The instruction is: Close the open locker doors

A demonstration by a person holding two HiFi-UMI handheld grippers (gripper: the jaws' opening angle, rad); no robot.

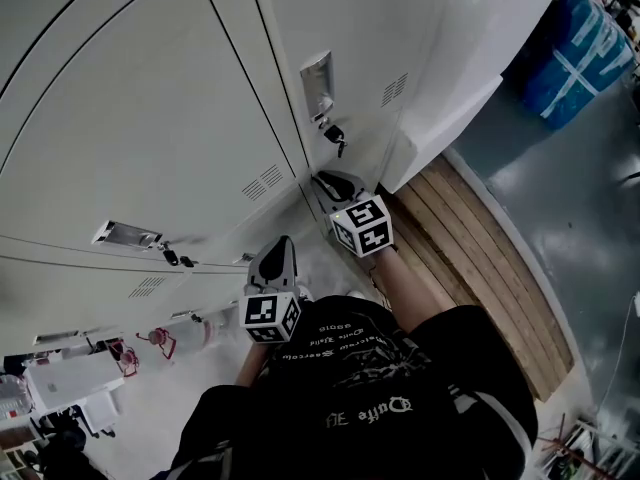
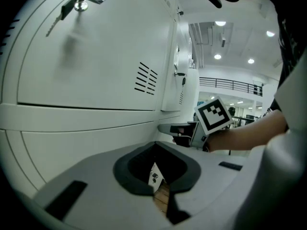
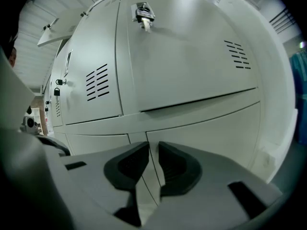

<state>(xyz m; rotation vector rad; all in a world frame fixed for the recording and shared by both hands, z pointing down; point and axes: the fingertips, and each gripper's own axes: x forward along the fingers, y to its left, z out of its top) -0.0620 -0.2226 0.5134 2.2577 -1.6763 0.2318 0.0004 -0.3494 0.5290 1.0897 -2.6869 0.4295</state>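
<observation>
The locker door (image 3: pixel 192 56), which looks slightly ajar, stands straight ahead of the right claw (image 3: pixel 153 152), whose jaws are narrowly apart and empty. The left claw (image 2: pixel 154 150), jaws together, sits farther left.

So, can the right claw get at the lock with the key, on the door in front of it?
Probably yes. The right claw points at that door, and nothing stands between it and the lock higher up on the panel. Its jaws are slightly apart and empty.
</observation>
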